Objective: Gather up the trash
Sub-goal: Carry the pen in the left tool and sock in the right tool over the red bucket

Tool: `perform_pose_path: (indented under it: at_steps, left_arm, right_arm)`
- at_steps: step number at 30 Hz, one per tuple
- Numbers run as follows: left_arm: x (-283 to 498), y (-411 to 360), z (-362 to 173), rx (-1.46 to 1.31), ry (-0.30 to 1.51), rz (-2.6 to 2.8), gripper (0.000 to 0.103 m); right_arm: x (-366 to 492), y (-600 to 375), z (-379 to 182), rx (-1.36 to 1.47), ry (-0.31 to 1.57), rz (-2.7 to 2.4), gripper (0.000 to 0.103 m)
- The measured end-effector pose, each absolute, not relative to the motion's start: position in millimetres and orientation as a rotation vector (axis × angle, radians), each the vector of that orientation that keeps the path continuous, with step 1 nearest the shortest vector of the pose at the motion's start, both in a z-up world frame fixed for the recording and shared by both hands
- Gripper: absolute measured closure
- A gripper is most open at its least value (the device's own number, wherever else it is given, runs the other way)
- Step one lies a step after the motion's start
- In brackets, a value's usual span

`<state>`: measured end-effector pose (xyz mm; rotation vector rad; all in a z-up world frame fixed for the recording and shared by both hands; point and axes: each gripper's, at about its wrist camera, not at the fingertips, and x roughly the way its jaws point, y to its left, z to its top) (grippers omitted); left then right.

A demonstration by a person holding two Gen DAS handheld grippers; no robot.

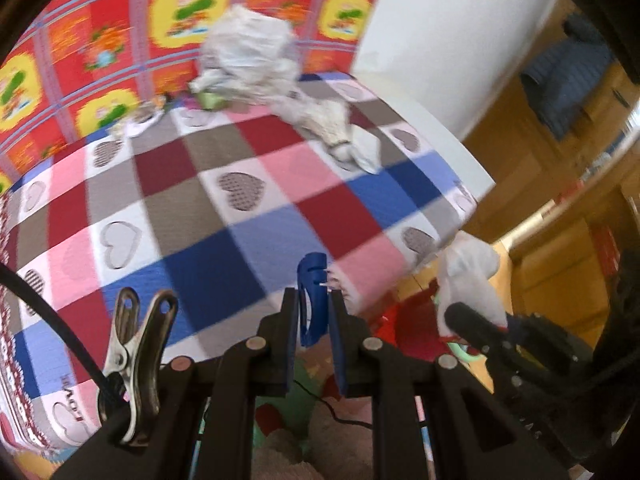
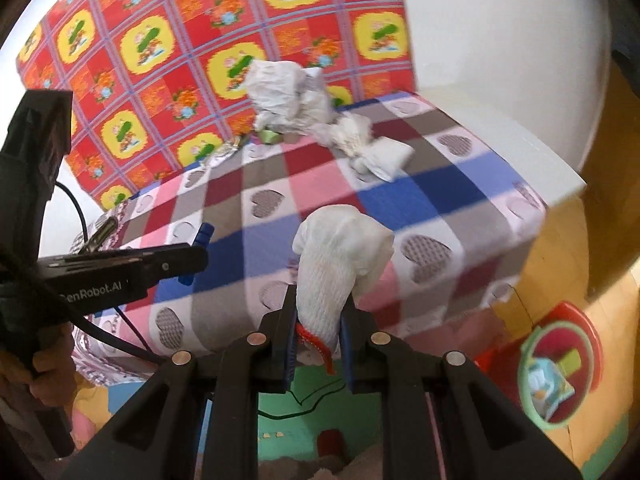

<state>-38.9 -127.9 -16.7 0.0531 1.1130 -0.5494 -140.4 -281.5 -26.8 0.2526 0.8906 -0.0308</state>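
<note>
My right gripper (image 2: 318, 320) is shut on a crumpled white tissue wad (image 2: 340, 256) and holds it above the table's front edge. The same wad (image 1: 468, 280) shows at the right of the left wrist view, held in the right gripper (image 1: 472, 316). My left gripper (image 1: 314, 312) is shut on a small blue plastic piece (image 1: 312, 300) over the table's near edge; the left gripper also shows in the right wrist view (image 2: 200, 248). More trash lies at the table's back: a big crumpled white paper (image 1: 252, 52) (image 2: 288, 96), a smaller tissue clump (image 1: 332, 124) (image 2: 368, 144), and small wrappers (image 1: 140, 118) (image 2: 224, 152).
The table (image 2: 420, 200) wears a checked cloth with hearts. A red and yellow patterned cloth (image 2: 160, 40) hangs behind it. A red bin (image 2: 560, 376) with trash in it stands on the floor at the lower right. A wooden cabinet (image 1: 540, 160) is at the right.
</note>
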Motion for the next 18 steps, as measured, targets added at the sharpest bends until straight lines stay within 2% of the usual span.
perform_pose_path:
  at_steps: [18]
  left_arm:
    - [-102.7,-295.5,-37.7,0.235,1.153,-0.881,0.088]
  right_arm:
    - [-243.4,-403.9,-57.3,0.416,0.904,-0.307,0.085]
